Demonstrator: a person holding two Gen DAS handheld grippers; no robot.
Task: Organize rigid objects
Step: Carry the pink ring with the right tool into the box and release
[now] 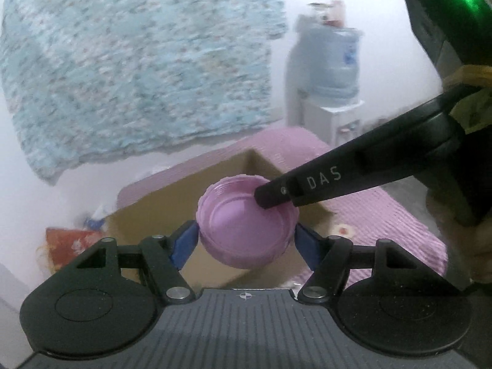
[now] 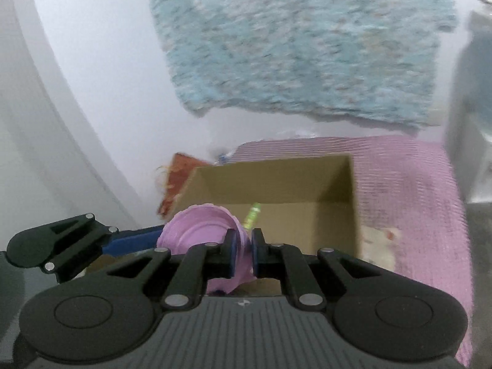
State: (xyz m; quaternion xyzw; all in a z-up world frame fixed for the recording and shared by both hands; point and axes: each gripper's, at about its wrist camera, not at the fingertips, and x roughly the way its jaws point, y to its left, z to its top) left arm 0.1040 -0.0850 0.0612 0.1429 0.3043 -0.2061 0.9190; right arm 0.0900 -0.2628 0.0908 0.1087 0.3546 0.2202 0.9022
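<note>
A round pink plastic lid (image 1: 240,230) hangs hollow side up over an open cardboard box (image 1: 147,215). My left gripper (image 1: 247,247) is shut on it, one blue pad pressed against each side. My right gripper (image 1: 270,198) reaches in from the right and pinches the lid's far rim. In the right wrist view that gripper (image 2: 244,253) is shut on the thin wall of the lid (image 2: 196,230). The left gripper's blue finger (image 2: 135,240) shows at the lid's left side. A small green object (image 2: 252,215) lies inside the box (image 2: 276,184).
The box sits on a pink ribbed mat (image 2: 406,203) on the floor. A blue speckled cloth (image 1: 138,61) hangs on the white wall behind. A water dispenser with a bottle (image 1: 332,70) stands at the right. A red patterned item (image 1: 67,243) lies left of the box.
</note>
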